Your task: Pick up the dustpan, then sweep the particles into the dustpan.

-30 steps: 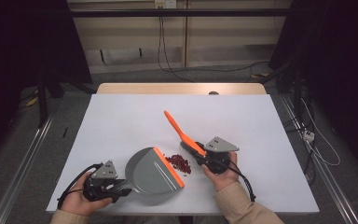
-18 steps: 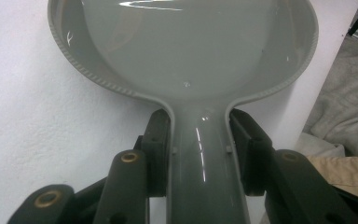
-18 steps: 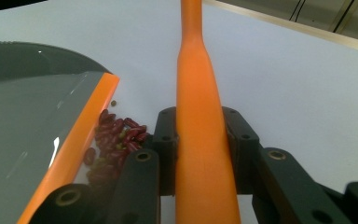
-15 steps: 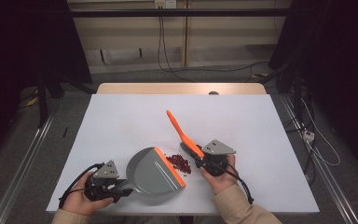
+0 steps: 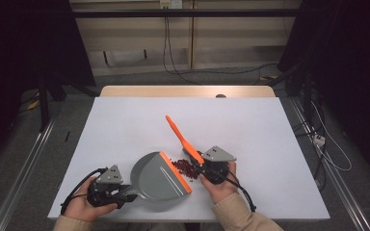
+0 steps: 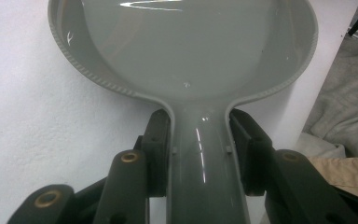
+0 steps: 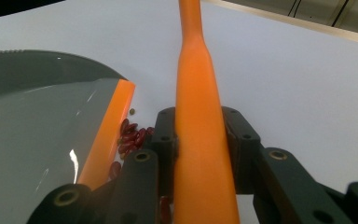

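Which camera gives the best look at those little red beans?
The high view: the whole pile of beans lies on the table against the dustpan's orange lip. The right gripper view catches some beans, partly behind the fingers. The left gripper view looks into the dustpan's grey bowl.

Grey dustpan (image 5: 156, 180) flat, red beans (image 5: 185, 167) at orange lip; orange brush (image 5: 183, 139).

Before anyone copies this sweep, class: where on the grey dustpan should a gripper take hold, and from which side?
Grip the dustpan by its narrow handle, coming from the rear, opposite its orange lip. The handle is slim enough to sit between two jaws, as the left gripper shows, and that leaves the lip free toward the red beans.
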Action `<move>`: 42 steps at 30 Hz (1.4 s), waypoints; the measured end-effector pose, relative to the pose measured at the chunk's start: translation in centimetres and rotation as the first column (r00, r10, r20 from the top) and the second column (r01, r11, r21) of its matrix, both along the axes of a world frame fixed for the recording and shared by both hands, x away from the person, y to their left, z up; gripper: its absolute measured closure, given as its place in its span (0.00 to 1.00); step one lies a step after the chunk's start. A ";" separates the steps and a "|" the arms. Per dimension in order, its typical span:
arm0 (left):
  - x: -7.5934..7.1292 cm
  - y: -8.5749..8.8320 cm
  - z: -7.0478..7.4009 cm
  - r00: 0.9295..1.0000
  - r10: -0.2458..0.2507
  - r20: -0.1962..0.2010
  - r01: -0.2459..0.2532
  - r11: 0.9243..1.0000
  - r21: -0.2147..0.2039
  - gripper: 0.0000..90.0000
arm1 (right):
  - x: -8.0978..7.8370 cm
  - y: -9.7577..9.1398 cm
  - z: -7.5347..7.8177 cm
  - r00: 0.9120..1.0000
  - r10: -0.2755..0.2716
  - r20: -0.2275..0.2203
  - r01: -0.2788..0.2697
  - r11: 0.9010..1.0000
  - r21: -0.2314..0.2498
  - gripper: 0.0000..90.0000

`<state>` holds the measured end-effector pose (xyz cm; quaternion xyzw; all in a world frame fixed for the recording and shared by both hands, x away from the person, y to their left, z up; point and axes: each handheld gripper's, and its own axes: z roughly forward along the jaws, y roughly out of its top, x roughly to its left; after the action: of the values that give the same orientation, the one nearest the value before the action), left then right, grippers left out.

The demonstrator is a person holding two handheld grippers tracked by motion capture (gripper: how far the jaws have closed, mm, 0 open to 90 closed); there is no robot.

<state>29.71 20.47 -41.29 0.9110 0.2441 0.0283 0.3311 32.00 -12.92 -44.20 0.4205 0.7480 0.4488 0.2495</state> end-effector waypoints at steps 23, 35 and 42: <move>0.2 -0.3 0.0 1.000 -0.004 -0.005 0.004 1.000 0.003 0.70 | -0.5 1.3 0.1 0.999 -0.012 -0.035 0.012 1.000 -0.008 0.77; 0.3 -0.8 -0.1 1.000 -0.007 -0.012 0.007 1.000 0.004 0.70 | -0.7 2.2 0.0 0.997 -0.035 -0.066 0.039 0.998 0.050 0.76; 0.3 -1.3 -0.2 1.000 -0.021 -0.015 0.021 1.000 0.012 0.70 | -1.1 2.7 -0.1 0.996 -0.040 -0.079 0.047 0.994 0.094 0.76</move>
<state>30.04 19.13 -41.47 0.9157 0.2366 0.0196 0.3243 30.94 -10.25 -44.35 0.4652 0.7255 0.4618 0.2098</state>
